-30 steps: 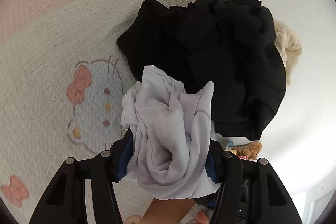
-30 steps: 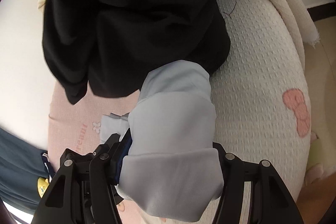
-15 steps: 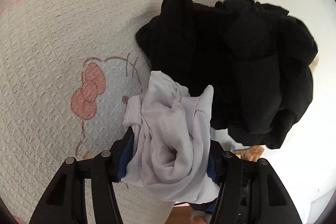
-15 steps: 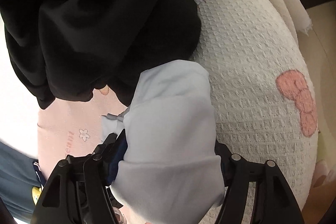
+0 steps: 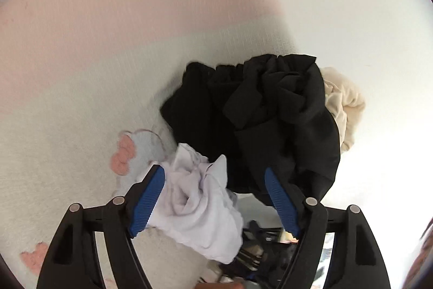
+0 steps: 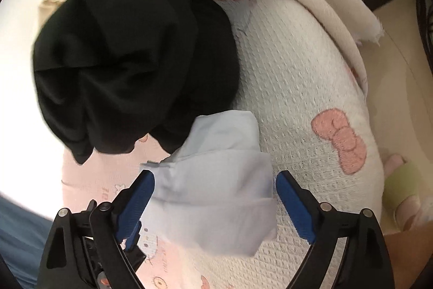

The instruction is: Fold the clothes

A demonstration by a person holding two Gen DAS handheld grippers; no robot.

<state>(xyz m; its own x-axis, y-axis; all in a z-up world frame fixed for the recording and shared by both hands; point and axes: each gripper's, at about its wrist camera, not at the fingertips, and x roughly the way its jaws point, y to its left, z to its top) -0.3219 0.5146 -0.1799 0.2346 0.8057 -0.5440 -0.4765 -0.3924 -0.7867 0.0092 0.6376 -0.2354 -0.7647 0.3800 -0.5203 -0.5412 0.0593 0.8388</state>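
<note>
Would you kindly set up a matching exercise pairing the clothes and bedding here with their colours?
Things:
1. garment between the left gripper jaws
2. crumpled pile
3. garment behind the pile
4. bow on the blanket

Colours:
A. cream
B. pink
C. black
D. pale lilac-white

Pairs: 1-D, 2-C, 3-A, 4-B

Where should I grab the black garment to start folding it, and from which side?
Probably at the gathered waistband along the far edge of the black garment, coming in over the pile from above. It is the one straight, readable edge; everything else is crumpled folds. Both grippers have just been opening off the white garment.
</note>
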